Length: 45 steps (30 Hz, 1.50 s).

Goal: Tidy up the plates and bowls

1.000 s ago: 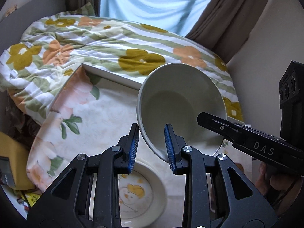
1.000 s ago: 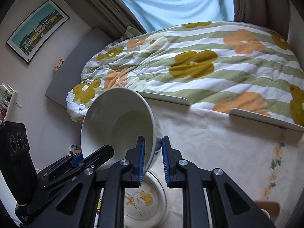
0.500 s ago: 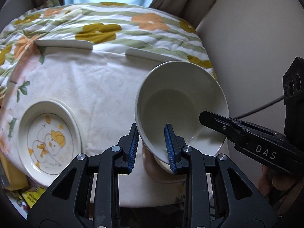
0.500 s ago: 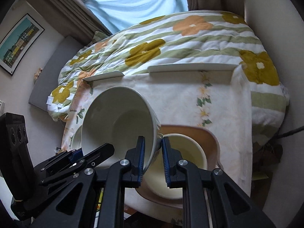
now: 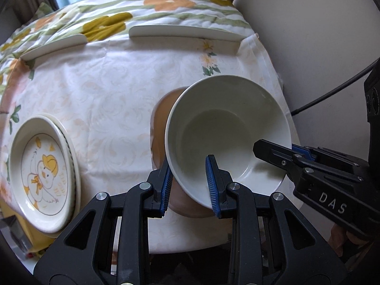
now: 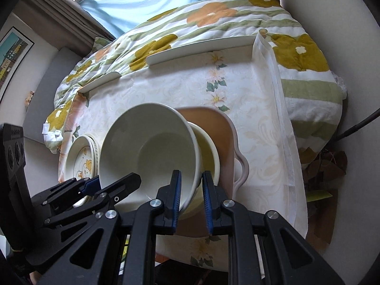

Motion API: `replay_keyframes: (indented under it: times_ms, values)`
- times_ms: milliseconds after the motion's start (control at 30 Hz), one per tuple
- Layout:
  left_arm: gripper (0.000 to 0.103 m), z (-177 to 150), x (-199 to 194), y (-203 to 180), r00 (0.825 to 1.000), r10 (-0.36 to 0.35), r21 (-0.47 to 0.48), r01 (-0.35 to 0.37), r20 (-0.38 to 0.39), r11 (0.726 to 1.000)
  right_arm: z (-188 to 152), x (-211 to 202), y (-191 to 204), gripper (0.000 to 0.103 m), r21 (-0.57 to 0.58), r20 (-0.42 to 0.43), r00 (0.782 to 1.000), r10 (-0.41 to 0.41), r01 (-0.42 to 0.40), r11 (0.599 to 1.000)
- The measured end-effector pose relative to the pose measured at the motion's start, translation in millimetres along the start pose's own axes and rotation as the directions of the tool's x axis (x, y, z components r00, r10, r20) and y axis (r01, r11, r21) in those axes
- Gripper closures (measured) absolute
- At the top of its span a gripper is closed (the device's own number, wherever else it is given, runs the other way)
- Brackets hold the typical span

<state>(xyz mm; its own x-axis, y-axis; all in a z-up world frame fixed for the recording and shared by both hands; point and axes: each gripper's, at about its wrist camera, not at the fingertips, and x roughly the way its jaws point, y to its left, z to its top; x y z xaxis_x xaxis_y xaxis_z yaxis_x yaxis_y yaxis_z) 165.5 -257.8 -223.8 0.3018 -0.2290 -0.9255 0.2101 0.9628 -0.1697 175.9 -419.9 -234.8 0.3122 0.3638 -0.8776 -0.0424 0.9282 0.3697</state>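
A large white bowl (image 5: 228,128) hangs tilted over the table's near right part, held by both grippers on opposite rims. My left gripper (image 5: 190,185) is shut on its near-left rim. My right gripper (image 6: 192,191) is shut on its near-right rim, and the bowl (image 6: 152,147) fills the middle of the right wrist view. Right under it a pale yellow bowl (image 6: 209,152) sits on a brown-pink dish (image 6: 220,128). A stack of cream plates with a duck picture (image 5: 42,178) lies at the table's left edge.
The table has a white floral cloth (image 5: 114,90) and raised white rails (image 5: 185,32) along its far edge. A flowered quilt (image 6: 213,16) lies beyond. A wall (image 5: 308,35) and a black cable (image 5: 332,90) are close on the right.
Both grippers carried the white bowl from over the duck plates rightward and down. It now hangs low over the yellow bowl on the brown dish.
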Motion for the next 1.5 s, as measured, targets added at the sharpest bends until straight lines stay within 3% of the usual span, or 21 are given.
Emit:
replay_keyframes:
  times_ms: [467, 800, 1300, 1500]
  values:
    - [0.078, 4, 14, -14, 0.995, 0.1, 0.082, -0.099, -0.004, 0.992, -11, 7, 1, 0.087, -0.082, 0.0, 0.997, -0.074, 0.074, 0.994]
    - [0.078, 1, 16, -16, 0.988, 0.157, 0.1, -0.158, 0.015, 0.982, -12, 7, 4, 0.087, -0.127, -0.001, 0.997, -0.08, 0.079, 0.989]
    - [0.078, -5, 17, -19, 0.981, 0.191, 0.083, -0.193, 0.03, 0.978, -16, -2, 7, 0.087, -0.166, 0.024, 0.997, -0.078, 0.081, 0.983]
    - [0.078, -10, 12, -20, 0.981, 0.188, 0.073, -0.191, 0.052, 0.979, -21, -6, 3, 0.087, -0.163, 0.041, 0.998, -0.041, 0.047, 0.985]
